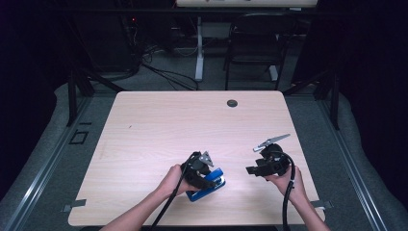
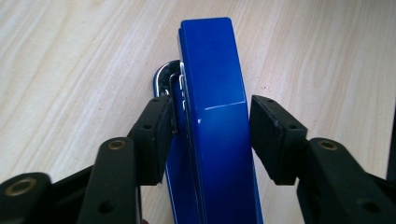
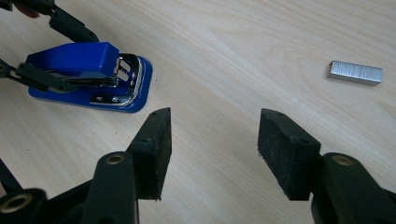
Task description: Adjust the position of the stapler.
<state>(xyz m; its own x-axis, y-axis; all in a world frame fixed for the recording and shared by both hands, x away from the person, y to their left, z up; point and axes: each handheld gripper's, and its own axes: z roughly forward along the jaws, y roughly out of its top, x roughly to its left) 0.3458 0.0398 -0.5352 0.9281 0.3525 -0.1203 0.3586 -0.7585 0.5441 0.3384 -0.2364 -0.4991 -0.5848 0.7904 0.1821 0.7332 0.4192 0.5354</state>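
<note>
A blue stapler (image 1: 204,191) lies on the wooden table (image 1: 159,125) near the front edge. My left gripper (image 1: 210,180) straddles it. In the left gripper view the stapler (image 2: 215,116) runs lengthwise between the jaws; the left pad (image 2: 156,135) touches its metal magazine, while the right pad (image 2: 273,140) stands a sliver off its blue top. My right gripper (image 1: 251,170) hovers open and empty to the stapler's right. Ahead of that gripper (image 3: 215,135) is bare wood, with the stapler (image 3: 88,74) at upper left and a strip of staples (image 3: 355,73) at upper right.
A dark grommet hole (image 1: 232,103) sits near the table's far edge. Beyond the table stand a black chair (image 1: 255,43) and a white desk leg (image 1: 199,48) among floor cables. The person's forearms enter from the bottom.
</note>
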